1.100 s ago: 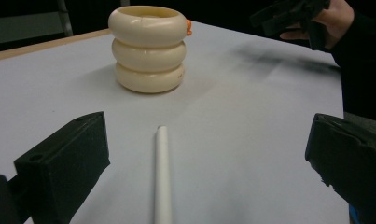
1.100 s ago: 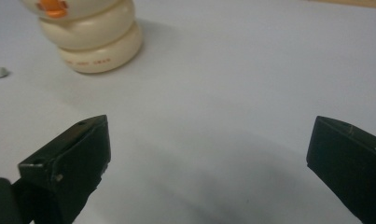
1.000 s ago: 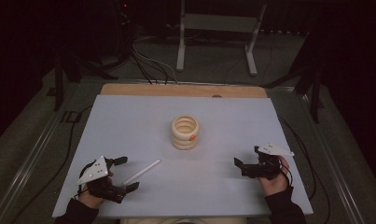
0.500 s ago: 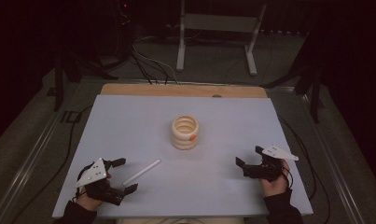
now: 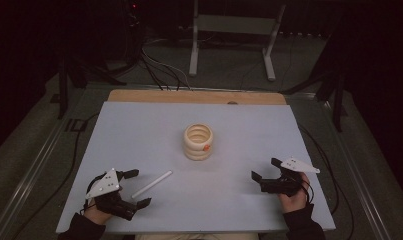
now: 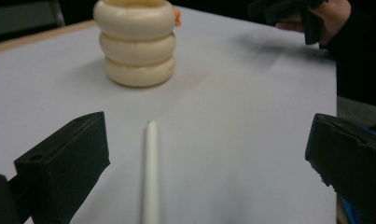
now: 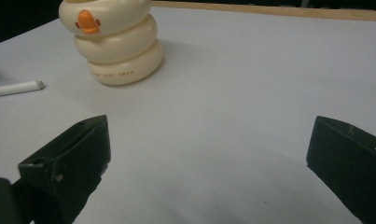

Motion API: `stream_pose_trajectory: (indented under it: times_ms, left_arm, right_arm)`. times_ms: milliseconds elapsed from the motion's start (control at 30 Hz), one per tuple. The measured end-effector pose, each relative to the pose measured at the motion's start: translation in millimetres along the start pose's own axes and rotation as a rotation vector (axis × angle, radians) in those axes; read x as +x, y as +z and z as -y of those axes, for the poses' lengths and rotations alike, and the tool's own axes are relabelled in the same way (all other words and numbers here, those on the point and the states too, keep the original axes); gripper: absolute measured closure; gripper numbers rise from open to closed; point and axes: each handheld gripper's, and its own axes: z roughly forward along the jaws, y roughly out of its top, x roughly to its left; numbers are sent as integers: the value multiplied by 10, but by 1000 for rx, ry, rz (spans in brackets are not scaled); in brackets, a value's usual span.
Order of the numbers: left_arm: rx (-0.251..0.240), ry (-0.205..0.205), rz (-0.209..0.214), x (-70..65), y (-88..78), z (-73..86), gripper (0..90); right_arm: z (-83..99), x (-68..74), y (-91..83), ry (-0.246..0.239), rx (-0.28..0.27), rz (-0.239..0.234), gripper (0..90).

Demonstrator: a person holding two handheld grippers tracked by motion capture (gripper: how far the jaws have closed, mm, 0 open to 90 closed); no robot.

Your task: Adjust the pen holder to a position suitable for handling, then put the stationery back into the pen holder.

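A cream pot (image 5: 198, 141) of three stacked rings with a small orange mark stands upright in the middle of the pale blue table (image 5: 139, 125). A thin white stick (image 5: 152, 184) lies flat at the near left. My left gripper (image 5: 138, 188) rests open at the near left corner, its jaws on either side of the stick's near end without touching it. In the left gripper view the stick (image 6: 151, 172) runs between the wide jaws toward the pot (image 6: 135, 42). My right gripper (image 5: 265, 169) is open and empty at the near right, facing the pot (image 7: 112, 39).
A wooden strip (image 5: 196, 96) borders the table's far edge. Beyond it, cables and a metal stand (image 5: 229, 30) sit on the dark floor. The stick's tip (image 7: 15, 88) appears at the left of the right gripper view. The other hand (image 6: 316, 18) is seen far off.
Both hands have shifted only slightly; the right gripper drifted a little to the right. The stick and the pot have not moved.
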Motion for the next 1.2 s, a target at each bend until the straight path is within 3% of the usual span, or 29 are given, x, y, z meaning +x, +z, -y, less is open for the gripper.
stream_pose_trajectory:
  times_ms: [200,500,767,1000,1200]
  left_arm:
    - [19,-28,-9,6,-20,-118,1]
    - [113,-30,-68,81,15,-303,1]
    - [187,-50,-115,155,162,-485,1]
    - [234,-74,-132,176,266,-592,2]
    - [319,-77,-166,178,408,-674,2]
  right_arm:
    - [-15,16,-10,0,-14,-14,0]
    - [-22,22,6,2,-25,-31,0]
    - [-16,39,10,4,-30,-49,0]
    - [-17,37,-3,5,-36,-50,0]
    - [-13,36,8,6,-24,-45,0]
